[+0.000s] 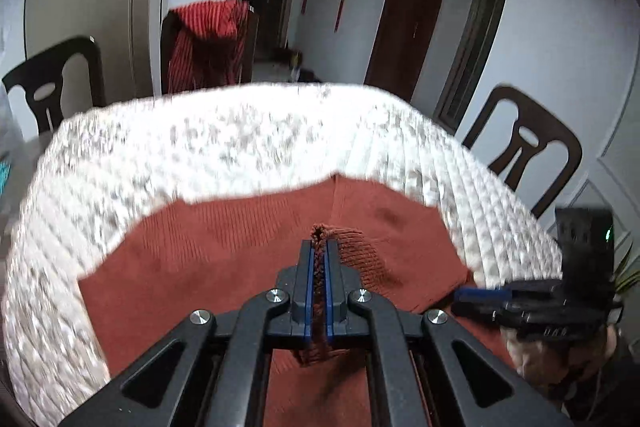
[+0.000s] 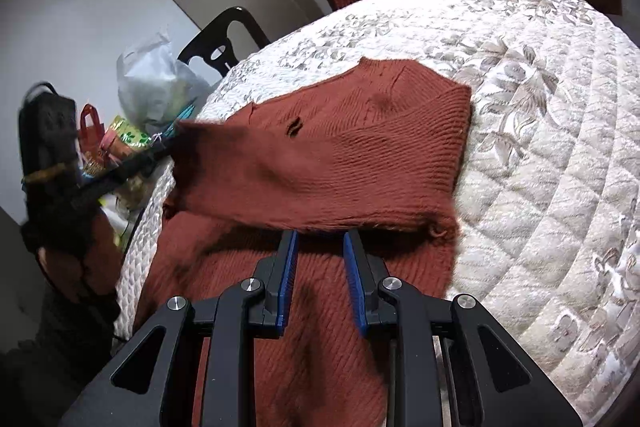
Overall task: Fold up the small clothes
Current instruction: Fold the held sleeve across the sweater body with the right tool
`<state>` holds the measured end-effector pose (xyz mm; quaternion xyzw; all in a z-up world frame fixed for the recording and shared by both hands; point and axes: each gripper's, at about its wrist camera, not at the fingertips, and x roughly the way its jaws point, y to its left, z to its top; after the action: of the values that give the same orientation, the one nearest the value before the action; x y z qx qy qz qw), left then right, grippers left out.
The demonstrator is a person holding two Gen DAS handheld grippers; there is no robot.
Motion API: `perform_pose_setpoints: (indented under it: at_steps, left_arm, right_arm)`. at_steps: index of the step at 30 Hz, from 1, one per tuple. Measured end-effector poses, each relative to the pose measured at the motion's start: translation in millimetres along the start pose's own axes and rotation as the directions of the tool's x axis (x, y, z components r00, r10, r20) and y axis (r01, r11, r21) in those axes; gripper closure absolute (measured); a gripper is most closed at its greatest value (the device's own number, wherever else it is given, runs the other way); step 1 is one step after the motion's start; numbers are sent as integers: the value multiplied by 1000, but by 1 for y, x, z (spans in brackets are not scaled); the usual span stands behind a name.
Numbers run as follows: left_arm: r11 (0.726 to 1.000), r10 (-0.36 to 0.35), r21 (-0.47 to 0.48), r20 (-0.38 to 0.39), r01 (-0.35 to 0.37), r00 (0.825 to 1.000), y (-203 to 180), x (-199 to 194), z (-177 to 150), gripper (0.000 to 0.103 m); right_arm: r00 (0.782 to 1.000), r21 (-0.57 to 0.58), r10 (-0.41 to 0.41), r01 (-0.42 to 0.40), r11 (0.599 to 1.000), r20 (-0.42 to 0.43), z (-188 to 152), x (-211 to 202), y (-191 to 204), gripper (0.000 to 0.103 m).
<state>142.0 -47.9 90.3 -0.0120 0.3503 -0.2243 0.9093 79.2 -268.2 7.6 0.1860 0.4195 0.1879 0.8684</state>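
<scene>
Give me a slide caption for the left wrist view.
Left gripper pinching a fold of the rust sweater above the quilted tablecloth.

Table (image 2: 540, 155) covered edge to edge by a white quilted cloth (image 1: 224, 147) with a grey-beige leaf and flower print, stitched in curved parallel lines toward its right and near edges. One rust-red knit sweater (image 2: 352, 147) lies directly on the cloth at the near-left part of the table, its far portion flat with the neckline pointing to the far side, its near portion doubled over in a raised fold. The cloth right of and beyond the sweater shows only its print and stitching; table surface itself hidden under the cloth.
</scene>
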Motion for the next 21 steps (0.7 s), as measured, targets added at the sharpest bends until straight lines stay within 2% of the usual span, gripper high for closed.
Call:
perform_pose_setpoints:
  at_steps: [1,3,8,13,15,17,18,19,21]
  left_arm:
    - [1000,7,-8,-2,-7,1000,6,4,3,97]
    - [998,1,-55,-56,-4,998,23,21,4,97]
    - [994,29,-96,-201,-49,979,46,59,-20,97]
    - [992,58,-106,-158,-75,986,49,43,-18,96]
    - [991,84,-93,-125,-96,989,47,33,-14,92]
    - [990,96,-89,-99,-105,990,44,25,-10,89]
    - [991,90,-89,-94,-98,992,44,25,-10,89]
    - [993,76,-82,-98,-84,992,41,25,-12,88]
    - [996,53,-62,-131,-61,990,36,30,-19,86]
  right_arm:
    - [1000,2,-10,10,1000,3,0,0,-2,79]
    - [1000,11,-26,26,1000,-3,0,2,-5,79]
    - [999,6,-51,51,999,-10,0,-2,-8,79]
    - [996,-39,-54,57,998,76,10,-20,1,79]
    - [993,-55,-91,95,994,73,14,-17,1,79]
    - [990,-52,-136,137,989,33,16,-6,-7,79]
    - [987,-44,-162,162,986,6,16,1,-13,82]
    - [984,-43,-178,178,983,3,16,2,-17,93]
    - [983,-37,-183,183,982,3,17,-1,-21,96]
